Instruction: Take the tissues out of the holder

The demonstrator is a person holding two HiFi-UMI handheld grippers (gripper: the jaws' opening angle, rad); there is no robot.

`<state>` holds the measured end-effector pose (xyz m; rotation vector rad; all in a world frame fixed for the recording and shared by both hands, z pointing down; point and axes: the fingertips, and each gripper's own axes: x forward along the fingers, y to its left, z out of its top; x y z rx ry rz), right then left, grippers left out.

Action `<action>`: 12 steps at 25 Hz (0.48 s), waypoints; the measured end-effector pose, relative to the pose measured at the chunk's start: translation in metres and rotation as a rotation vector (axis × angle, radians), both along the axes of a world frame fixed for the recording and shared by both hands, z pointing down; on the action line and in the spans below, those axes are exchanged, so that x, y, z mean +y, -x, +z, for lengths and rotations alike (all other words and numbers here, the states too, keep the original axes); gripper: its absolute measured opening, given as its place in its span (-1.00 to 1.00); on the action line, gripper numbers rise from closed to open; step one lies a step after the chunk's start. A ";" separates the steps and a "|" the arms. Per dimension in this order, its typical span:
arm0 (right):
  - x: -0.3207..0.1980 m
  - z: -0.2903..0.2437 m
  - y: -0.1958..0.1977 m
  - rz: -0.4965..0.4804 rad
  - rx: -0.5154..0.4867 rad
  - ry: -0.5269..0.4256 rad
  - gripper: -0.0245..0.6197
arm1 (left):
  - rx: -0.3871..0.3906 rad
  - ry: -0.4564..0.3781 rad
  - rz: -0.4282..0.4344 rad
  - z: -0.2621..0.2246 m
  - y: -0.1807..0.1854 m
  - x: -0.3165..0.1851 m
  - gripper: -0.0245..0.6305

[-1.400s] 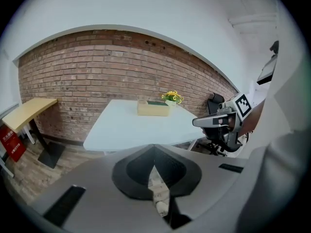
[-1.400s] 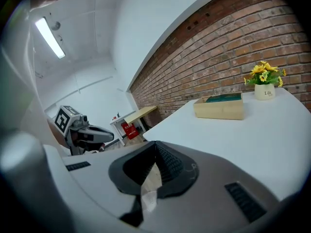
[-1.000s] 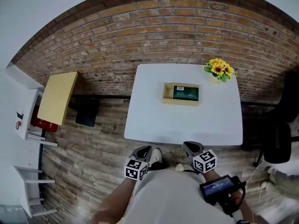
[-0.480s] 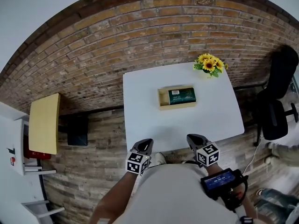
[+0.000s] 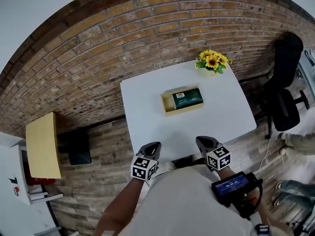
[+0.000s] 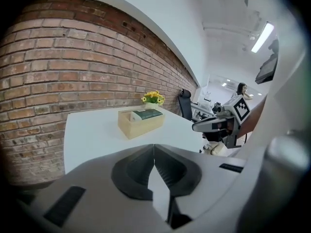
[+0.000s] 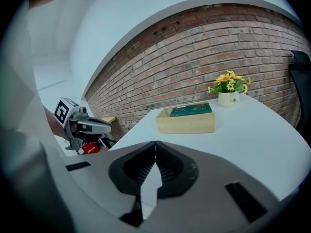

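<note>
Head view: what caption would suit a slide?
Person, left tool and right tool shut, faces a white table: tissue pack in wooden holder, sunflowers at far corner.

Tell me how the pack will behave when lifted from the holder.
Probably light and squashy: the pack looks like wrapped tissues. It sits in an open-topped holder, so it should lift freely. The holder may slide on the smooth table.

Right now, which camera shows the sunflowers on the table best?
The right gripper view: the sunflowers and their white pot show largest, from the side, with nothing in front. The head view shows them small, from above; the left gripper view shows them tiny, beyond the tissue holder.
</note>
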<state>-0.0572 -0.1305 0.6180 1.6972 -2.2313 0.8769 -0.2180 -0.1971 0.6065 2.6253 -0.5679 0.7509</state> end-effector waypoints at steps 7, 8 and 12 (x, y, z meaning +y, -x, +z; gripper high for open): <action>-0.011 0.001 -0.021 0.002 -0.018 -0.010 -0.90 | -0.034 -0.024 0.059 -0.003 -0.040 -0.019 -0.90; -0.013 0.001 -0.024 0.002 -0.022 -0.013 -0.90 | -0.040 -0.031 0.068 -0.004 -0.048 -0.022 -0.90; -0.019 0.000 -0.038 -0.002 -0.044 -0.029 -0.90 | -0.058 -0.049 0.083 -0.008 -0.074 -0.029 -0.90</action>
